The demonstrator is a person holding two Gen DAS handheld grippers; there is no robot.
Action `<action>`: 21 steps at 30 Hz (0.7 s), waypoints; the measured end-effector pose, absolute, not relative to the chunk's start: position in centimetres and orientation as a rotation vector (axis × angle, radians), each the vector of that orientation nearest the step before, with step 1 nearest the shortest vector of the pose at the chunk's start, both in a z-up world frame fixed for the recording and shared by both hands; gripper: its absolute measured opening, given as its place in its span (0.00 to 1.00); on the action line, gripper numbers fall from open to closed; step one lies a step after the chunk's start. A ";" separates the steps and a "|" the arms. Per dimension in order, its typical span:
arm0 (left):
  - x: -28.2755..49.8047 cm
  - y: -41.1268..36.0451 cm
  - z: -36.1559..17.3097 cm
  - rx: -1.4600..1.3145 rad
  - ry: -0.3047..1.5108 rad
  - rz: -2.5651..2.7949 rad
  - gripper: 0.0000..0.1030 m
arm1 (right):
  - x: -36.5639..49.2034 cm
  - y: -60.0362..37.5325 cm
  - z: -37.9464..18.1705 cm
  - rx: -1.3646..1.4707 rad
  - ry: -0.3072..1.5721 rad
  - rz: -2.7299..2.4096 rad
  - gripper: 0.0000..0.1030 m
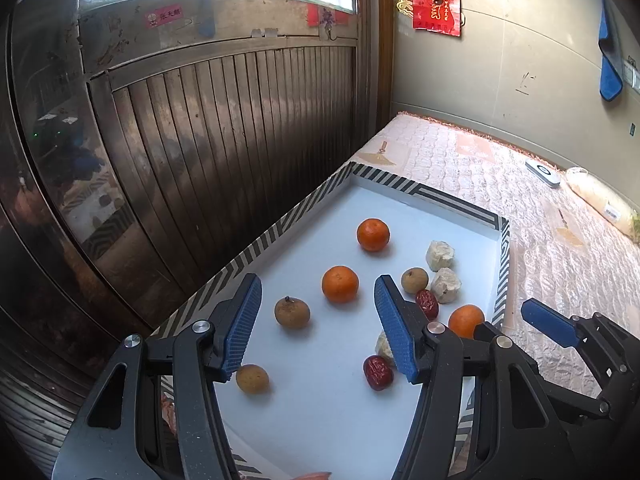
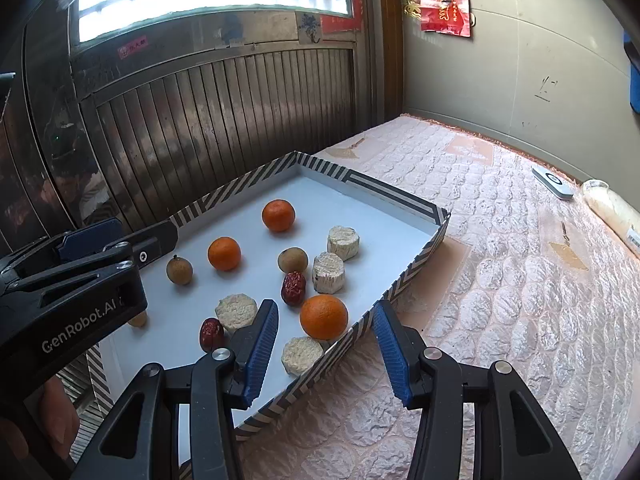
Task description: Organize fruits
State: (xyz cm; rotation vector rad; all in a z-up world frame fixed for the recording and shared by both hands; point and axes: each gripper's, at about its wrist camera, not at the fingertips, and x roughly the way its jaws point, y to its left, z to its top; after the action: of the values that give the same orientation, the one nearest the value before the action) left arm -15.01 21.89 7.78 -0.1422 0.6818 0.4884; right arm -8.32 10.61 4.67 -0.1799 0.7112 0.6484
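Note:
A white tray with a striped rim [image 1: 280, 232] [image 2: 400, 196] lies on a quilted mattress. It holds three oranges [image 1: 340, 284] [image 2: 324, 317], brown longans [image 1: 292, 312] [image 2: 179, 270], red dates [image 1: 378, 372] [image 2: 294, 288] and pale round cakes [image 1: 440, 255] [image 2: 329, 273]. My left gripper [image 1: 320, 324] is open and empty, hovering over the tray's near part. My right gripper [image 2: 326, 354] is open and empty, straddling the tray's right rim by the nearest orange. It shows in the left wrist view [image 1: 548, 322] beyond that rim. The left gripper shows in the right wrist view [image 2: 92, 240].
A ribbed metal door [image 1: 224, 140] stands close behind the tray's left side. The pink quilted mattress [image 2: 500, 280] stretches right to a wall. A white remote [image 2: 554, 182] and a pale bag [image 2: 616, 212] lie near the wall.

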 end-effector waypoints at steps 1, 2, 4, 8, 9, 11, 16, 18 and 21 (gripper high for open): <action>-15.0 21.9 7.8 -0.144 0.681 0.488 0.57 | -8.3 10.6 4.7 -0.180 0.710 0.650 0.47; -15.0 21.9 7.8 -0.144 0.681 0.487 0.57 | -8.4 10.6 4.7 -0.182 0.709 0.651 0.47; -15.1 21.9 7.8 -0.145 0.677 0.486 0.57 | -8.4 10.7 4.7 -0.184 0.708 0.651 0.47; -15.1 21.7 7.9 -0.138 0.674 0.484 0.57 | -8.4 10.7 4.6 -0.183 0.712 0.652 0.47; -15.1 21.7 7.9 -0.137 0.674 0.483 0.57 | -8.4 10.8 4.6 -0.183 0.713 0.652 0.47; -15.1 21.6 7.8 -0.140 0.675 0.479 0.57 | -8.4 10.8 4.6 -0.184 0.713 0.653 0.47; -14.9 21.8 7.8 -0.153 0.684 0.461 0.57 | -8.4 10.9 4.6 -0.184 0.715 0.652 0.47; -14.9 21.7 7.8 -0.152 0.681 0.460 0.57 | -8.4 10.9 4.5 -0.182 0.717 0.649 0.47; -15.0 21.6 7.8 -0.147 0.669 0.457 0.58 | -8.3 10.8 4.5 -0.180 0.718 0.647 0.47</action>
State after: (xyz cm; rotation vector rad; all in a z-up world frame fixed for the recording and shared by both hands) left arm -14.96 21.60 7.84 -0.1471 0.6689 0.4574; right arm -8.26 10.84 4.49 -0.1805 0.7183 0.6468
